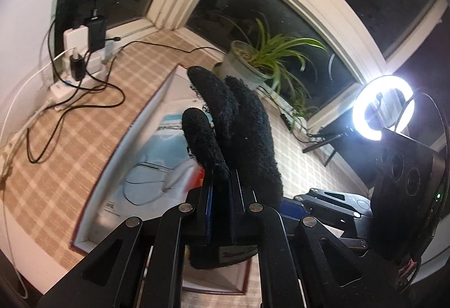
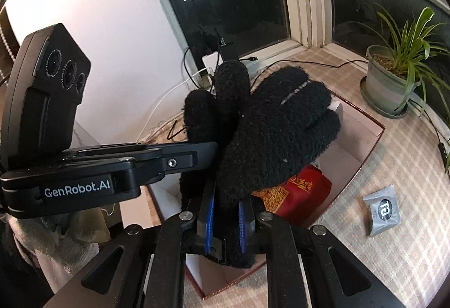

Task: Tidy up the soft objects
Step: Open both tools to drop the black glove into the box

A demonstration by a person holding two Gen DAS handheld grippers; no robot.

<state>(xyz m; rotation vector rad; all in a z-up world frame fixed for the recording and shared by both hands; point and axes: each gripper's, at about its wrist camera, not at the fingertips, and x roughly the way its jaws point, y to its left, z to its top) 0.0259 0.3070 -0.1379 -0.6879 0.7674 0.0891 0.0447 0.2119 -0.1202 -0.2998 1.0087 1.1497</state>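
A fuzzy black knitted glove (image 1: 239,122) is held above an open, shallow cardboard box with a dark red rim (image 2: 377,133) on a beige checked tablecloth (image 2: 407,181). The left gripper (image 1: 220,189) is clamped shut on its cuff; the right gripper (image 2: 226,220) is likewise closed on the cuff — fingers pointing away. A red packet (image 2: 298,195) lies in the box.

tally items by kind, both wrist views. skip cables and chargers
Black gloves: 2 (left glove, right glove)
Boxes: 1 (box)
Red packets: 1 (red packet)
Grey sachets: 1 (sachet)
Potted plants: 1 (plant)
Ring lights: 1 (ring light)
Total: 7
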